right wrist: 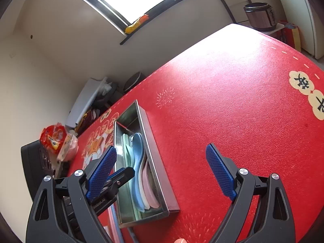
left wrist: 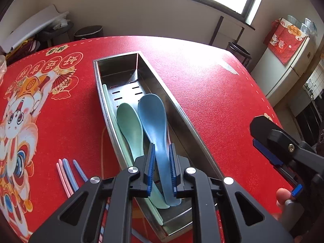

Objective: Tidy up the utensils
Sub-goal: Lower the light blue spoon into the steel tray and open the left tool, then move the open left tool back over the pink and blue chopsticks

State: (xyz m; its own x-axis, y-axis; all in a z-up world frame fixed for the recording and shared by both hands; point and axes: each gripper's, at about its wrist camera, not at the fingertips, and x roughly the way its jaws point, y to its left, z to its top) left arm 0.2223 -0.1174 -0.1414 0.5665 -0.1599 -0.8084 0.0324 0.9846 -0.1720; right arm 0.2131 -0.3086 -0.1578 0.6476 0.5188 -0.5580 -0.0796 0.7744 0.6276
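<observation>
A long steel tray lies on the red tablecloth. A blue spoon rests in it beside a green spoon, with pale green chopsticks along the left wall. My left gripper hangs over the tray's near end. The blue spoon's handle lies between its blue pads, which stand narrowly apart and do not seem to press on it. The right wrist view also shows pink and white spoons under the blue spoon. My right gripper hovers wide open and empty, just right of the tray.
Pink and blue chopsticks lie loose on the cloth left of the tray. A person's fingertip shows by the right gripper's handle. A red snack bag sits past the table's left edge, and a rice cooker stands beyond the far corner.
</observation>
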